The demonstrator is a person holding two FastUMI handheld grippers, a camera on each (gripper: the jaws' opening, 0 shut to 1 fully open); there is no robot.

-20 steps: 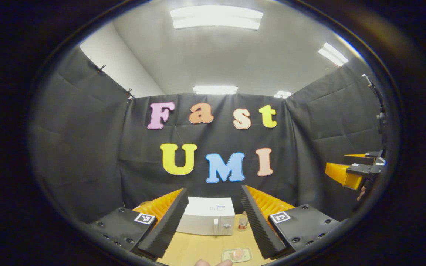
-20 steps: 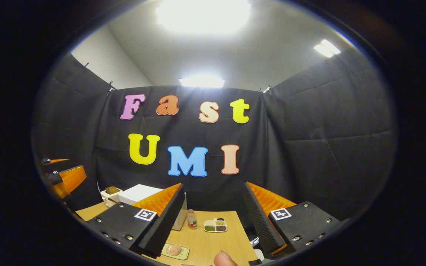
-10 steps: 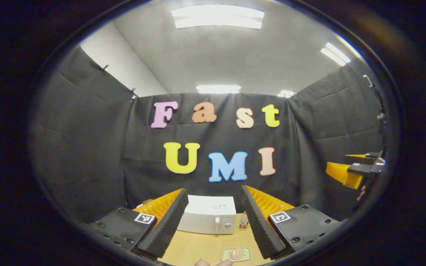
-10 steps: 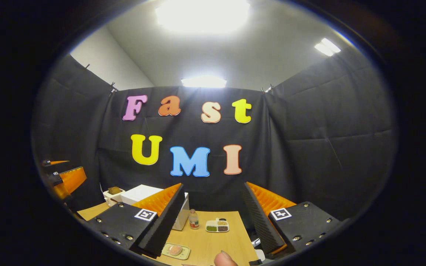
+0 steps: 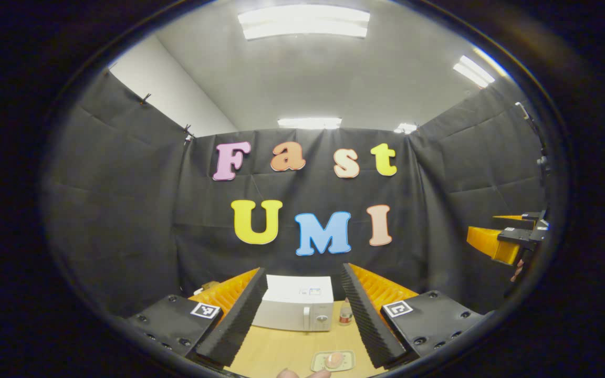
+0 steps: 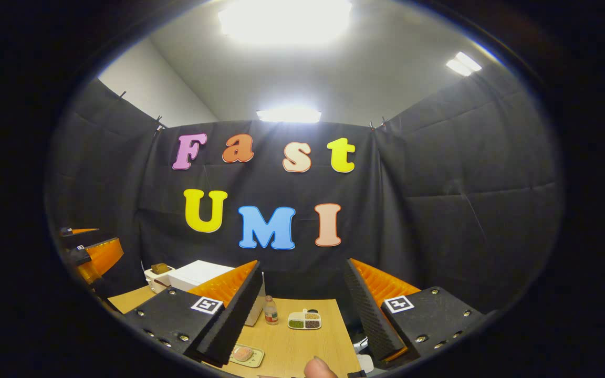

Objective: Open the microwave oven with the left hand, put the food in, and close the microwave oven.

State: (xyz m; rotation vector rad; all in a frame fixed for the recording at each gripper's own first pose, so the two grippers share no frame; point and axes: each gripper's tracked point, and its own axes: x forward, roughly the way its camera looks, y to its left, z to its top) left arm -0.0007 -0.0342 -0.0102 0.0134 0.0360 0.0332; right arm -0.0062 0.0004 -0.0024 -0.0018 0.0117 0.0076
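A white microwave oven [image 5: 294,308] stands on the wooden table [image 5: 276,349] with its door shut, seen between the fingers of my left gripper [image 5: 302,291], which is open and well above and short of it. In front of it lies a small tray with a pink piece of food [image 5: 333,360]. In the right gripper view the microwave oven [image 6: 193,274] sits at the left, partly behind a finger, and the food tray [image 6: 243,354] lies near the table's front. My right gripper [image 6: 302,283] is open, holding nothing. The other gripper [image 6: 90,252] hangs at far left.
A small bottle [image 5: 343,314] stands just right of the microwave. A divided dish of grains [image 6: 305,320] lies beyond it, and a white box with something brown [image 6: 157,275] sits left of the microwave. A fingertip [image 6: 319,368] shows at the bottom edge.
Both views have shifted only slightly; the microwave and tray sit a little differently in frame. Neither gripper has opened, shut or touched anything.
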